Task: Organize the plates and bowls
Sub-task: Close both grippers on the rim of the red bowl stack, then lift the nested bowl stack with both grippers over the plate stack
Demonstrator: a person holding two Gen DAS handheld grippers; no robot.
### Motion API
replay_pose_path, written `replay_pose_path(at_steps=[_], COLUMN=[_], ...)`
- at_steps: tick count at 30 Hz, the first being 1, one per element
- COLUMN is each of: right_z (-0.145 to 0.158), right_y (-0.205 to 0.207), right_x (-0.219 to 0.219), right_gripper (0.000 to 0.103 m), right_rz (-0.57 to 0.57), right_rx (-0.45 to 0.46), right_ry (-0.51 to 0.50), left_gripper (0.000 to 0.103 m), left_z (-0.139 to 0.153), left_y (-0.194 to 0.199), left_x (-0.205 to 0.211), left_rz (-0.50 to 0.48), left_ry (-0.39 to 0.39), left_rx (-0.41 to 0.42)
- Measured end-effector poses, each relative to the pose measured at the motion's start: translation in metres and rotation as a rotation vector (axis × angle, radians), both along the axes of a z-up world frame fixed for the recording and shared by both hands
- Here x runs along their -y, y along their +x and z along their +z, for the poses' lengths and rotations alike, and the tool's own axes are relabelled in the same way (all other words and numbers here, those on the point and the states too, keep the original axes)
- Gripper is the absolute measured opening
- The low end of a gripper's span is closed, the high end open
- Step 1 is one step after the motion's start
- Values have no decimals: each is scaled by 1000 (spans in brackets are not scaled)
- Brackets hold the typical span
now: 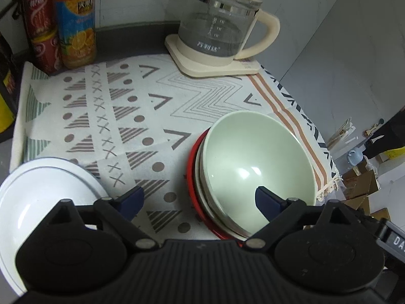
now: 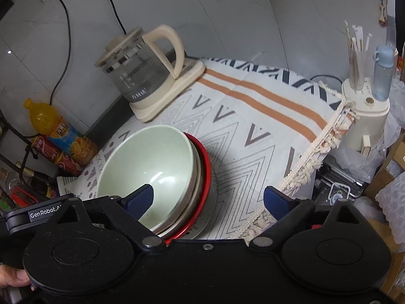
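Patterned cloth covers the tabletop (image 1: 152,96); left tool (image 1: 200,200) gapes wide, empty, straddling the green bowl (image 1: 258,162) rim lower right. Right view: right tool (image 2: 207,197) equally wide, empty; stack could tip off its red plate (image 2: 206,167).

Mid-bench cloth (image 1: 141,116) lay bare, giving open passage. Kettle (image 1: 217,27) blocked the back wall; juice bottle (image 1: 76,25) and cans (image 1: 41,33) crowded the back-left corner. Stacked bowls (image 1: 253,162) occupied the right, white plate (image 1: 33,197) the near left.
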State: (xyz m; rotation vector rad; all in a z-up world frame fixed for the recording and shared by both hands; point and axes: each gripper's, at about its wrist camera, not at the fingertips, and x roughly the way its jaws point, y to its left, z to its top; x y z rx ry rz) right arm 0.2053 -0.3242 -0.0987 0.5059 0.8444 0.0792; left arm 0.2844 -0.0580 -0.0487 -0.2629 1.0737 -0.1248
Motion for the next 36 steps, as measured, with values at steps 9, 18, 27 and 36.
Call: replay_pose_path(at_steps=[9, 18, 27, 36], right_z=[-20, -31, -45, -45], right_y=[21, 36, 55, 58], right_x=[-3, -7, -13, -20], right_gripper=[75, 61, 43, 37], right_rz=[29, 66, 94, 101], right_rx=[-61, -86, -130, -143], right_ry=[15, 47, 78, 55], left_gripper=[57, 31, 26, 25], left_z=[-25, -44, -55, -56], left_y=[15, 29, 39, 40], left_x=[4, 7, 2, 2], left_rz=[3, 1, 17, 4], left_ry=[-31, -45, -68, -57], left_rx=[-63, -110, -142, -124])
